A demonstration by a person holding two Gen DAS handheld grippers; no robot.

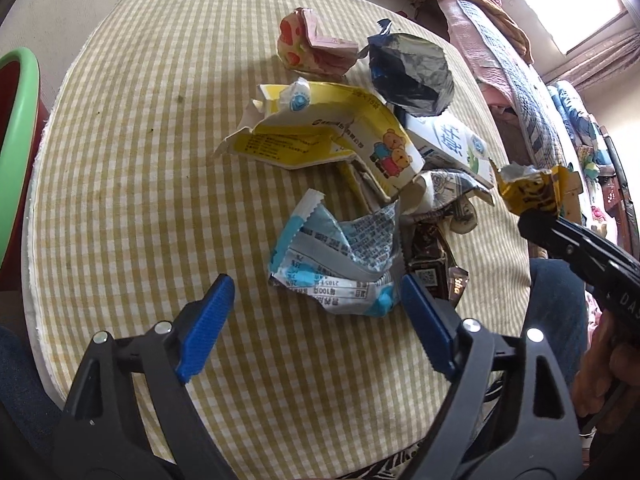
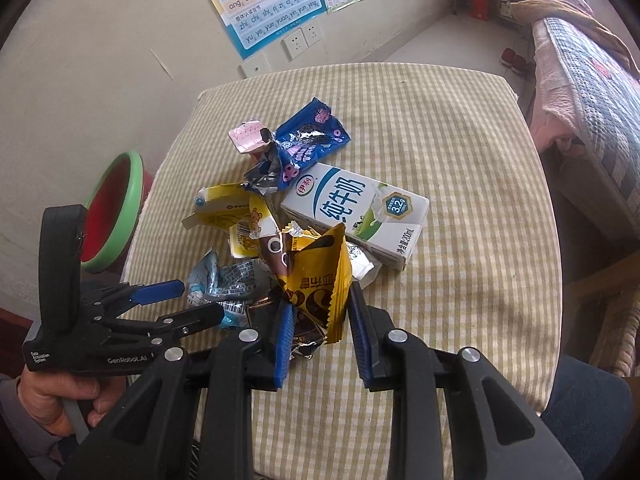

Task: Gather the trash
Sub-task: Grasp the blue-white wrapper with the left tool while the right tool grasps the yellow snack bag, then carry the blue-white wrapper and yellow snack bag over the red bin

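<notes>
Your right hand-held gripper [image 2: 320, 320] pinches yellow wrapper [image 2: 320, 276]; left hand-held gripper [image 1: 316, 320] spread; milk carton [image 2: 356, 212] reads "3.2g", "200mL"; mid-counter [image 2: 480, 200].

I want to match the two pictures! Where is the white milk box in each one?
Left wrist view: the milk box lies right of centre, partly under the yellow bear carton, below the dark blue wrapper.
Right wrist view: the milk box lies near the middle, in plain sight, right of the trash pile.
Shared landmark: the green-rimmed bin at the table's left edge.
</notes>
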